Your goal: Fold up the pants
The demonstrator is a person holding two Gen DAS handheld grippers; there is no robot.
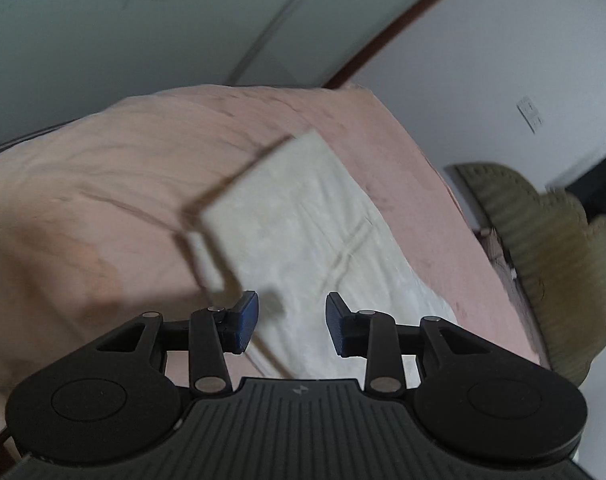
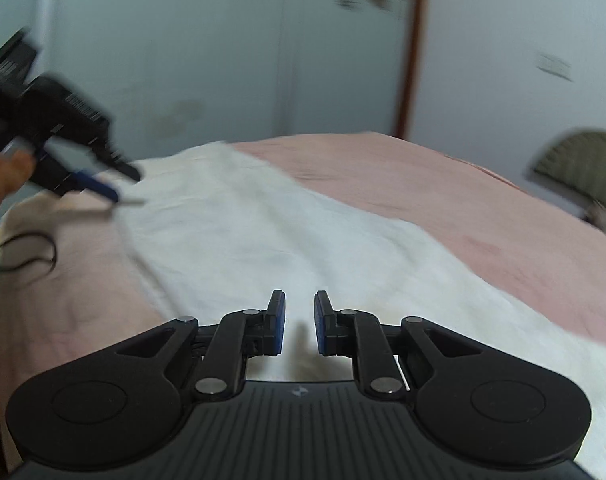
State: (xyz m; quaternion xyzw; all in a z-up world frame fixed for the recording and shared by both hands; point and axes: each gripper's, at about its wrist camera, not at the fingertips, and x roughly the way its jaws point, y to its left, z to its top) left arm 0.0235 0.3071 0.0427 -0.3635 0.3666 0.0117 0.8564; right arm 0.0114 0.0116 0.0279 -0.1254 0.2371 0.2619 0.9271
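Pants (image 1: 303, 232): we see cream cloth lying flat on pink bed (image 1: 103, 184).
L gripper (image 1: 291, 322): jaws partly open, nothing held, above pants.
R gripper (image 2: 299, 322): narrow gap, empty, over pants.

Pants (image 2: 263, 240): spread flat on the bed (image 2: 483, 208), ahead of and beneath the right gripper (image 2: 299, 322); bed cover bare to either side of the fingers. 
Left gripper (image 1: 291, 322): above the bed; pants (image 1: 303, 224) ahead of and below its fingers, a strip of the cloth lying between them. 
Cushioned seat (image 1: 543, 248): beside the bed, right of the fingers. 
Wall (image 2: 183, 60): behind the bed.
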